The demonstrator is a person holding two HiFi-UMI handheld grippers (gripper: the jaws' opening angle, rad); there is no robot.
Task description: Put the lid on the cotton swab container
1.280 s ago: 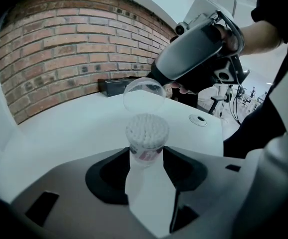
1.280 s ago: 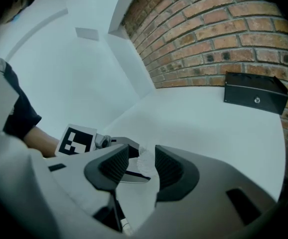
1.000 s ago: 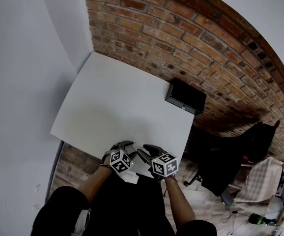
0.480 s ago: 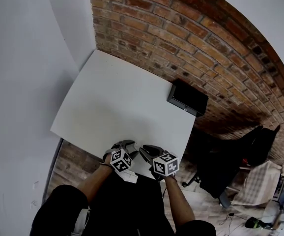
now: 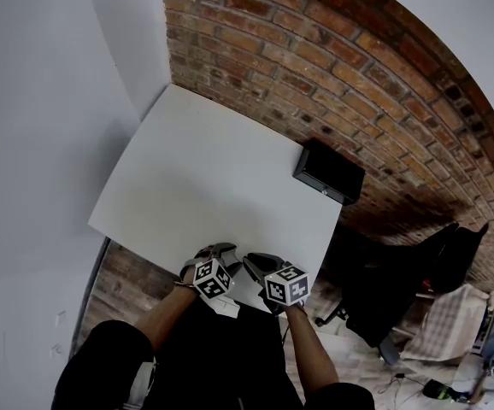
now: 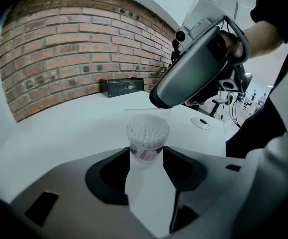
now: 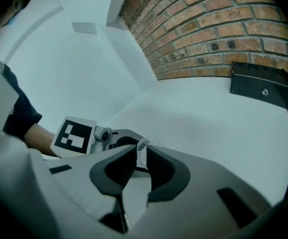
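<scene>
Fingers (image 6: 109,176) of your left gripper (image 6: 145,169) are clamped on the clear round plastic cotton swab container (image 6: 145,156). You hold it upright over the near edge of the white tabletop (image 6: 59,128), with the white swab heads (image 6: 147,129) showing at its mouth. Your right gripper (image 7: 140,159) hangs just above it, jaws closing around what I take for the thin clear plastic lid (image 7: 141,152). They don't look pressed on it yet. The lid seems to be at the opening but not seated, so you have still to push it home and let go.
</scene>
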